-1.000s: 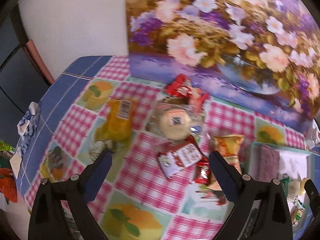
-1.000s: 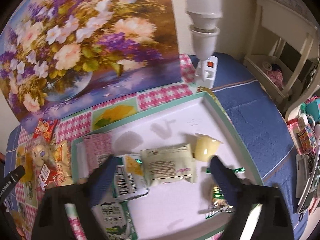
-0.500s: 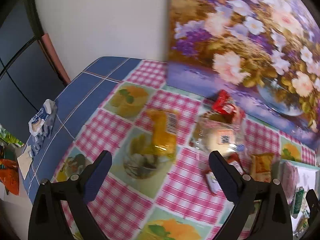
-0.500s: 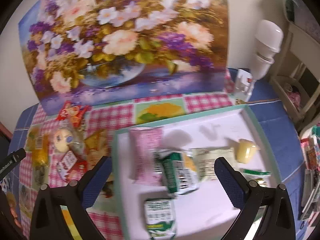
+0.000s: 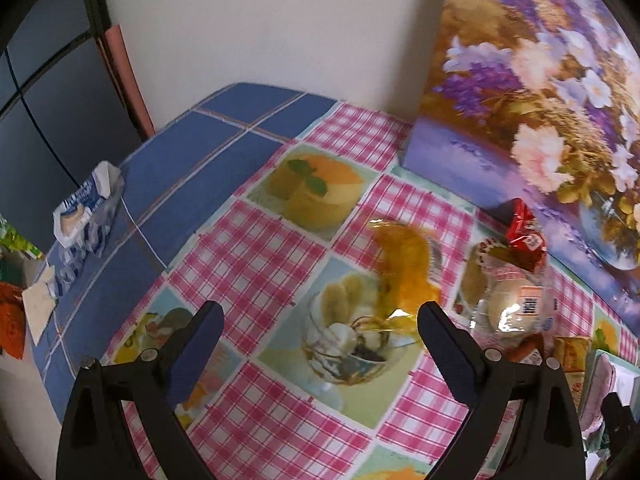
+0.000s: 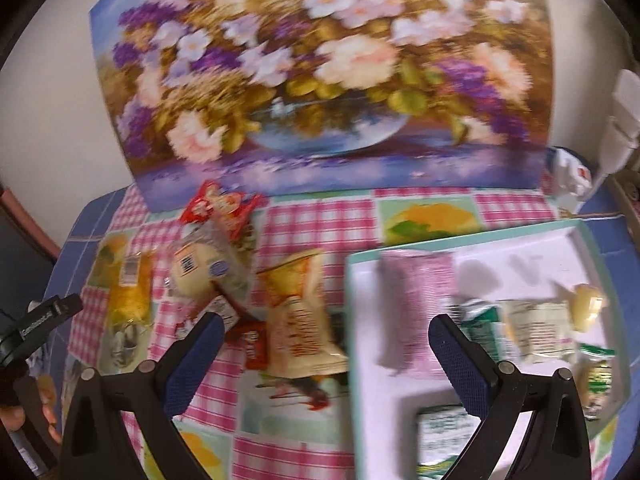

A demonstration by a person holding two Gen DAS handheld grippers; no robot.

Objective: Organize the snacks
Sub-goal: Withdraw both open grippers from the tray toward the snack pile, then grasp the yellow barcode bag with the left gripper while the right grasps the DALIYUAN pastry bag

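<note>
Two grippers, both spread wide with nothing between their fingers, over a snack-strewn table

Left wrist view: the left gripper (image 5: 318, 322) hangs above the pink checked tablecloth (image 5: 256, 256); one crinkly yellow packet (image 5: 408, 268) lies just ahead, its long axis running away toward the flower painting (image 5: 532, 100), with one clear bag holding a round bun (image 5: 512, 308) to its right and one red wrapper (image 5: 524, 232) beyond. Right wrist view, blurred: the right gripper (image 6: 322, 330) straddles the edge of the white tray (image 6: 536, 240); one orange-and-cream pouch (image 6: 298, 312) lies lengthwise on the cloth beside it, and one pink packet (image 6: 416, 300) lies lengthwise in the tray with several green-and-white packets, too smeared to count
</note>
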